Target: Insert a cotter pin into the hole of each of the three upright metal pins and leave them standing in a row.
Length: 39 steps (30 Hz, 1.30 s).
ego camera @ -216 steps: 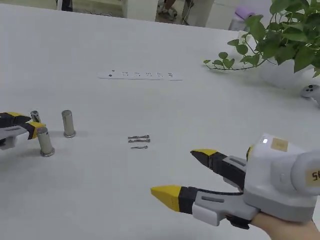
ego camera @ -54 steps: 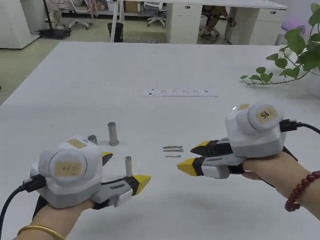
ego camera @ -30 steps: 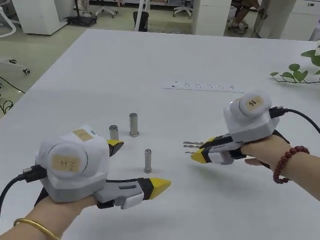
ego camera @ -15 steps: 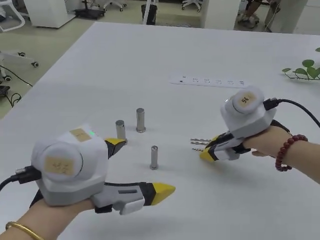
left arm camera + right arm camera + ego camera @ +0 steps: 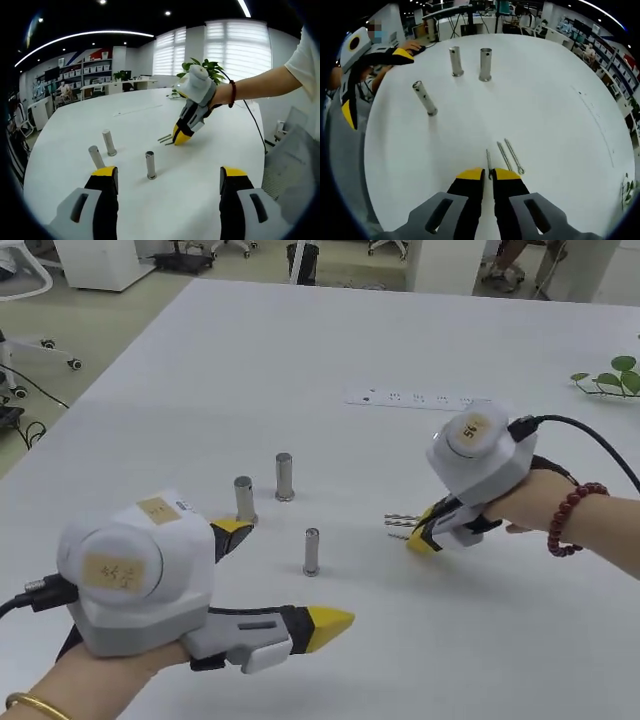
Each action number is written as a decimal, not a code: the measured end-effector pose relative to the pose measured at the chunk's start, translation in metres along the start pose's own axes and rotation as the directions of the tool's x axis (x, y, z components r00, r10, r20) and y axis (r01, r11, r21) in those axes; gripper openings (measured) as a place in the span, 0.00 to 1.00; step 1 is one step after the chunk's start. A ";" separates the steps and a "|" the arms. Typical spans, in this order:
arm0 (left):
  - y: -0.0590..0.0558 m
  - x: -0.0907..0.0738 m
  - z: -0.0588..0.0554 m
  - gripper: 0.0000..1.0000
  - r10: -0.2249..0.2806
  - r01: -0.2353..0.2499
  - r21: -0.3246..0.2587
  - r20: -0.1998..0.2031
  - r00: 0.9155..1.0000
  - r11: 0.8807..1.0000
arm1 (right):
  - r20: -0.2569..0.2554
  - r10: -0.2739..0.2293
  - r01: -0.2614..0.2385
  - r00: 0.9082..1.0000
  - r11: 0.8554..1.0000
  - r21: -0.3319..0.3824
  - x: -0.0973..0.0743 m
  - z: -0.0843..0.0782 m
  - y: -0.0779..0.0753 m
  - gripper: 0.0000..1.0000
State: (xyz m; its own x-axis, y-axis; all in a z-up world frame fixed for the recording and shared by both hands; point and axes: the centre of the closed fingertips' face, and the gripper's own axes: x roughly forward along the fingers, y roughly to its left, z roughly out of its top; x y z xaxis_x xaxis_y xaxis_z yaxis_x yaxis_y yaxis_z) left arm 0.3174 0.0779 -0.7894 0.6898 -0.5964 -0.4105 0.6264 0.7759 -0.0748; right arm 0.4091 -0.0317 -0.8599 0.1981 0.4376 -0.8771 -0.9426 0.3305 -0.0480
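Note:
Three upright metal pins stand in a loose triangle: one (image 5: 244,500) at the left, one (image 5: 285,477) behind it, one (image 5: 312,551) nearer me. Three cotter pins (image 5: 399,523) lie flat to their right. My right gripper (image 5: 423,537) is down on the table at them. In the right gripper view its jaws (image 5: 489,176) are shut on the near end of the leftmost cotter pin (image 5: 489,161); the other two (image 5: 509,155) lie free beside it. My left gripper (image 5: 283,574) hovers open in front of the upright pins (image 5: 150,165), holding nothing.
A white power strip (image 5: 420,399) lies farther back on the white table (image 5: 470,640). A potted plant's leaves (image 5: 608,379) reach in at the far right. A cable (image 5: 585,445) runs from the right gripper.
My right gripper has dropped to the cotter pins and its jaws have shut on one. The left gripper stays open and low. The head camera has shifted.

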 end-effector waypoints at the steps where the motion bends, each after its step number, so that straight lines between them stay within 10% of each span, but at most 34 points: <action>1: 0.000 -0.001 -0.001 0.83 0.002 -0.002 0.001 -0.003 1.000 1.000 | -0.009 -0.002 0.002 1.000 1.000 0.016 0.000 -0.001 -0.001 0.08; 22: 0.003 -0.010 -0.004 0.76 0.001 -0.001 -0.010 -0.015 1.000 1.000 | -0.002 0.004 -0.004 1.000 0.998 0.059 0.001 0.003 0.010 0.02; 39: 0.005 -0.011 0.008 0.54 -0.020 0.020 -0.075 0.003 1.000 0.997 | 0.209 -0.027 0.050 0.978 0.993 -0.106 -0.043 0.055 0.037 0.02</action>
State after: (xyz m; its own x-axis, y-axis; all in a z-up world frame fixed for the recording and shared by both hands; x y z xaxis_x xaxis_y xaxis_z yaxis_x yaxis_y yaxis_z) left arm 0.3154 0.0868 -0.7783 0.6784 -0.6121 -0.4063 0.6107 0.7773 -0.1512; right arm 0.3807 0.0075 -0.7980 0.2751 0.5933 -0.7565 -0.9547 0.2616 -0.1420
